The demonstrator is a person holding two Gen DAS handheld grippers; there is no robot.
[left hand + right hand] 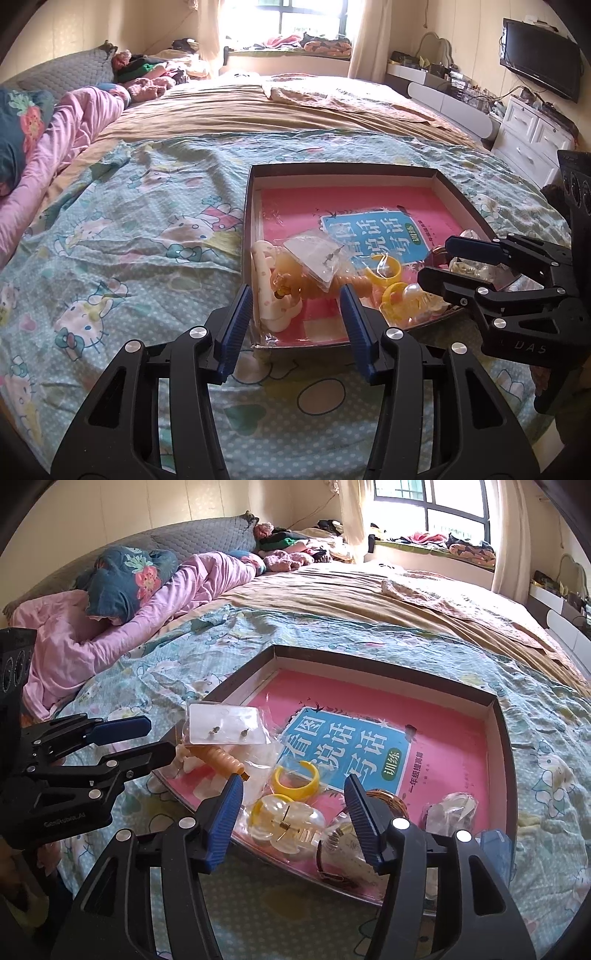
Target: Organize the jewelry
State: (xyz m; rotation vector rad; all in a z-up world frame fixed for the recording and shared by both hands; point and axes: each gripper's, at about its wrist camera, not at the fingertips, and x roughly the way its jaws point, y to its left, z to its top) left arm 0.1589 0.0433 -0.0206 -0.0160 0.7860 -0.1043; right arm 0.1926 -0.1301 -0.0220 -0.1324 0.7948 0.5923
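Right wrist view: shallow box (498, 716) on the bed (369, 602), jewelry heaped at its near edge over a pink book (443, 738). Right gripper (293, 805) spread above the clear hair clip (291, 823); left gripper (295, 314) likewise spread around the cream clip (267, 291). Probably light, stiff, slippery plastic; best pinched across the clip's body. Bagged earrings (227, 725) flimsy, likely to slide.
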